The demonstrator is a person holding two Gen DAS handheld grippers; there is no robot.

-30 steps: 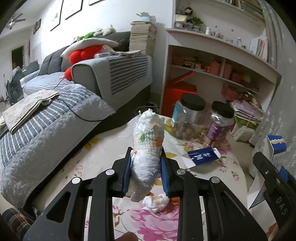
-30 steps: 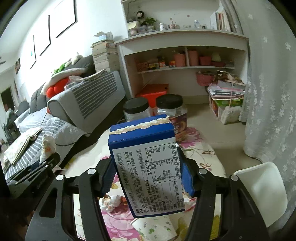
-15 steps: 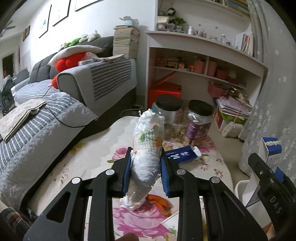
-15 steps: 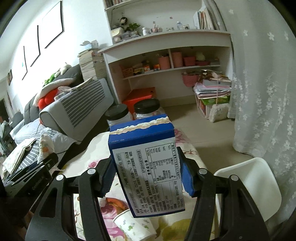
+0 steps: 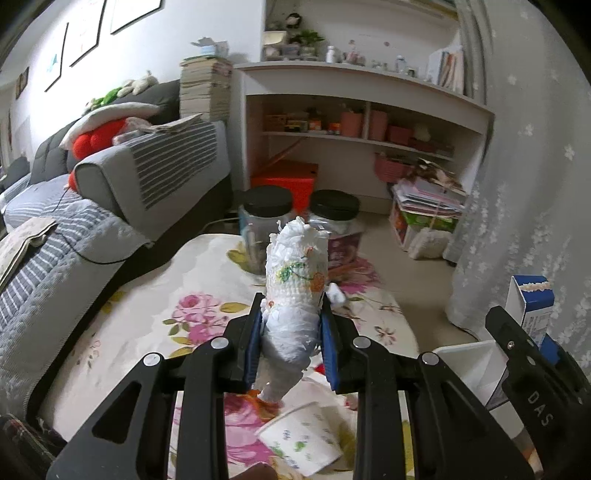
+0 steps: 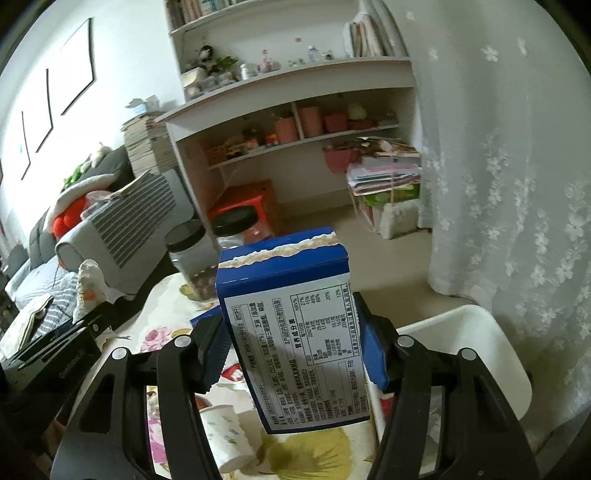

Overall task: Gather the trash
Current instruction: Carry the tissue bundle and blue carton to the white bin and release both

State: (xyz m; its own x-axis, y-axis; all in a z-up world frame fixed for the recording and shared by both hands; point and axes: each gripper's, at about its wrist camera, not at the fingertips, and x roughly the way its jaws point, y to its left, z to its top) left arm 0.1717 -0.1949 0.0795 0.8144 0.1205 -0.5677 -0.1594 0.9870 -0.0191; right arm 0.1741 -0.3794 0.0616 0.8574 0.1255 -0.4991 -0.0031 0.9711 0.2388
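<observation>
- Grey striped sofa [image 5: 122, 192] at nine o'clock, under framed pictures [image 5: 85, 33] on a white wall.
- White shelf unit [image 5: 362, 122] at twelve.
- Lace curtain [image 6: 509, 166] at three.
- Beige floor [image 6: 391, 254].

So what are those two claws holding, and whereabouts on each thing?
The left gripper clamps a rolled-up diaper around its lower half. The right gripper clamps a blue-and-white food box by its two sides.

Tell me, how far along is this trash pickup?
Midway, it seems. In hand: the left gripper clamps a wadded white wrapper, the right gripper a blue box; neither is in the white bin yet. Left on the floral table: a paper cup and small scraps.
</observation>
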